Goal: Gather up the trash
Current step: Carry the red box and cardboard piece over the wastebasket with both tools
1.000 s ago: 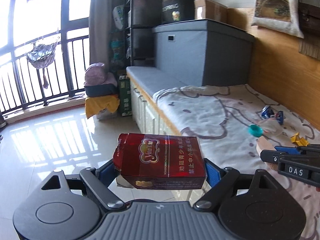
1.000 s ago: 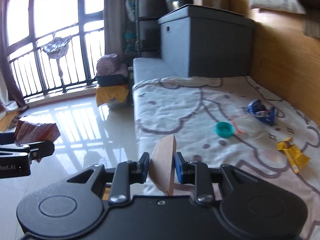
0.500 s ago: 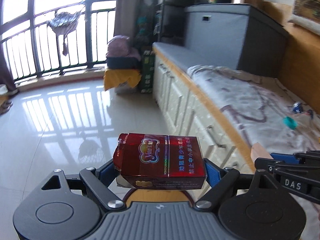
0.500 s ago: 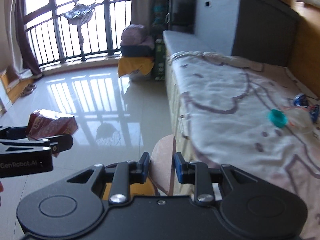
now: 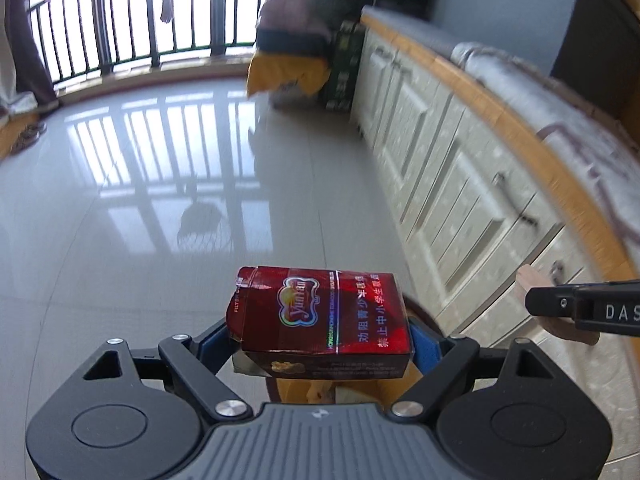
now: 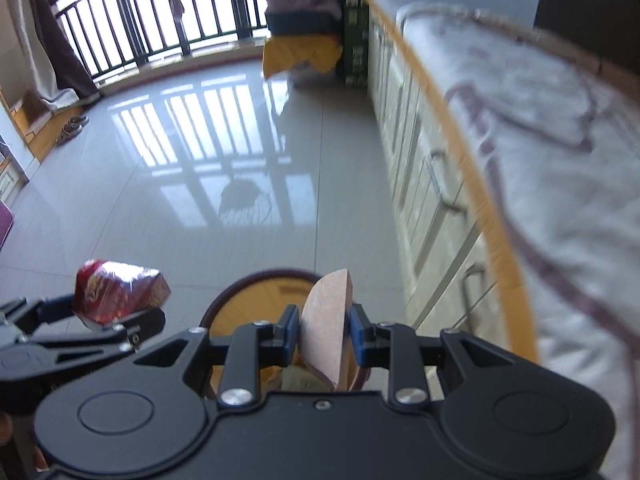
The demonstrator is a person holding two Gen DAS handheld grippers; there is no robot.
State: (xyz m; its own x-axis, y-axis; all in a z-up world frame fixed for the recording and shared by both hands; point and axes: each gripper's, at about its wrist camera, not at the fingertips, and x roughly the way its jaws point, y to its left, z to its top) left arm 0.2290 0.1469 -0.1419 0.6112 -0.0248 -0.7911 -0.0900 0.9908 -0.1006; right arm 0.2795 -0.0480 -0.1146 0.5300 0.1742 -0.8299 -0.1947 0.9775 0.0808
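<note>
The left gripper (image 5: 320,344) clamps a red cigarette pack (image 5: 320,314); the right gripper (image 6: 325,334) pinches a tan cardboard piece (image 6: 326,328). Directly below both sits what looks like a bin (image 6: 256,300) (mostly hidden).

I've swung both hand-held grippers away from the bed (image 6: 560,128) and tipped them down toward the floor (image 5: 160,200). The scraps on the bedspread have dropped out of both views. A round bin (image 6: 248,300) with a dark rim and yellow inside has come up under my right hand-held gripper (image 6: 325,334), and its yellow now shows below my left hand-held gripper (image 5: 320,340) too. The cabinet doors (image 5: 460,184) under the bed now fill the right side.
</note>
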